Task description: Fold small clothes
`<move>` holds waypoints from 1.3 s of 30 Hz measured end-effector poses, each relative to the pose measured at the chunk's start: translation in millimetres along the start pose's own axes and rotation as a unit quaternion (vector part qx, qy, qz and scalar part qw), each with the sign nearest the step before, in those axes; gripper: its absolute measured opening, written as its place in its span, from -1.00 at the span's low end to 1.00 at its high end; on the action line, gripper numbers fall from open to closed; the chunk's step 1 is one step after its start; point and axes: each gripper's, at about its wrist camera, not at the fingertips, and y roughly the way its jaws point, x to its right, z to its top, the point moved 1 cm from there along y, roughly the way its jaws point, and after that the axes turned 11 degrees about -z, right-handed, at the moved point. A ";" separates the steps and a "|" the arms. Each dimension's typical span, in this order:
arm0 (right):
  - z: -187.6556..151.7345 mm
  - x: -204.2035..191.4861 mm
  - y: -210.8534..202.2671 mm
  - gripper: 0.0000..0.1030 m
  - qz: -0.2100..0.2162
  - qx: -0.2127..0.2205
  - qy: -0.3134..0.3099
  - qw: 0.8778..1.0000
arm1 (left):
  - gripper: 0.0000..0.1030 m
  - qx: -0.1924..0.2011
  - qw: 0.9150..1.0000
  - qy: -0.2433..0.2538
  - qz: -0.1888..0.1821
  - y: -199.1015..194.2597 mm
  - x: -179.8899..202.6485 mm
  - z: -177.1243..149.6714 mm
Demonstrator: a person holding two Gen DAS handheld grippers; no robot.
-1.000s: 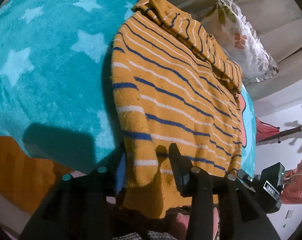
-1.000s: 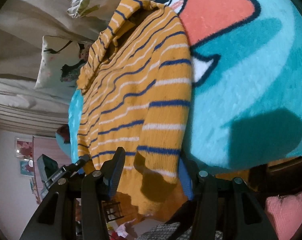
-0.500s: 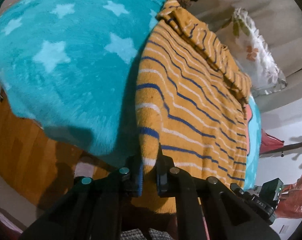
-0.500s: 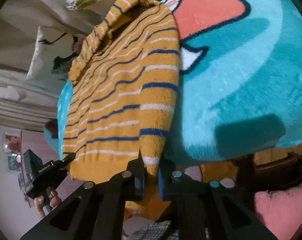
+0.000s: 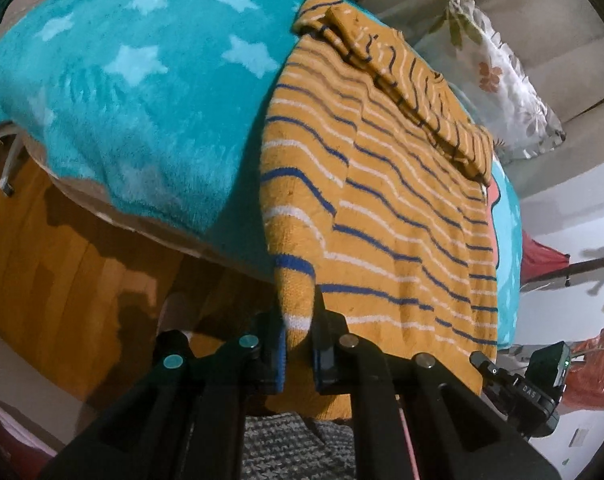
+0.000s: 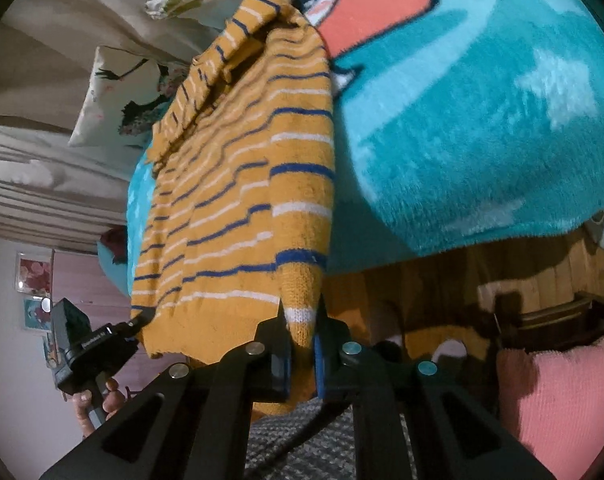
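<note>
A small mustard sweater (image 5: 382, 184) with blue and white stripes lies on a teal blanket (image 5: 141, 92), its sleeves folded across the far end. My left gripper (image 5: 297, 336) is shut on the sweater's near left hem corner. My right gripper (image 6: 302, 336) is shut on the near right hem corner of the sweater (image 6: 245, 184). Both corners are lifted off the blanket (image 6: 482, 120) and the hem hangs stretched between them. Each gripper shows in the other's view, the right one (image 5: 518, 384) at the hem's right end and the left one (image 6: 89, 344) at its left end.
Floral pillows (image 5: 498, 80) and a beige cushion lie beyond the sweater. The blanket's near edge drops to a wooden bed side (image 5: 61, 248). A pink cloth (image 6: 562, 400) is at the lower right of the right wrist view. A red bag (image 5: 594, 364) hangs by the wall.
Both grippers closed on the hem corners, going from open a second ago to shut. They have since lifted and pulled the hem toward me, off the blanket edge.
</note>
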 end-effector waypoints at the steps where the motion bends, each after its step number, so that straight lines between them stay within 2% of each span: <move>1: 1.7 -3.0 -3.3 -0.83 -0.001 0.005 -0.007 1.000 | -0.83 0.004 1.000 0.007 0.000 -2.4 3.8 2.4; 7: 28.2 -35.7 -22.1 -0.83 0.003 0.034 -0.044 0.998 | -0.83 0.032 0.999 0.039 -0.012 -16.7 29.5 37.3; 9: 41.3 -47.2 -28.8 -0.83 0.007 0.044 -0.053 0.998 | -0.83 0.043 0.998 0.051 -0.019 -18.6 42.8 61.2; 13: 90.5 -80.6 -38.5 -0.83 0.015 0.070 -0.065 0.995 | -0.83 0.055 0.996 0.067 -0.031 -13.4 65.5 112.6; 19: 179.6 -128.6 -25.4 -0.83 -0.002 0.099 -0.061 0.993 | -0.83 0.057 0.995 0.078 -0.031 24.0 81.4 208.8; 21: 205.9 -134.8 -10.6 -0.83 -0.009 0.096 -0.047 0.994 | -0.83 0.046 0.996 0.073 -0.021 46.4 78.4 241.2; 24: 245.1 -140.5 20.5 -0.83 -0.031 0.085 -0.029 0.995 | -0.83 0.020 0.998 0.063 -0.013 78.0 68.3 272.9; 29: 287.2 -133.1 68.2 -0.82 -0.060 0.059 0.003 0.996 | -0.82 -0.022 0.998 0.058 -0.012 115.4 56.2 302.5; 35: 320.4 -116.8 101.8 -0.77 -0.036 0.037 0.065 0.997 | -0.77 -0.039 0.998 0.024 -0.050 134.5 45.1 328.0; 38: 332.2 -110.9 108.1 -0.72 -0.020 0.037 0.089 0.995 | -0.69 -0.039 0.997 0.013 -0.069 139.8 44.6 337.1; 39: 336.4 -109.0 110.1 -0.64 -0.012 0.036 0.100 0.994 | -0.62 -0.039 0.996 0.008 -0.077 139.9 44.2 338.7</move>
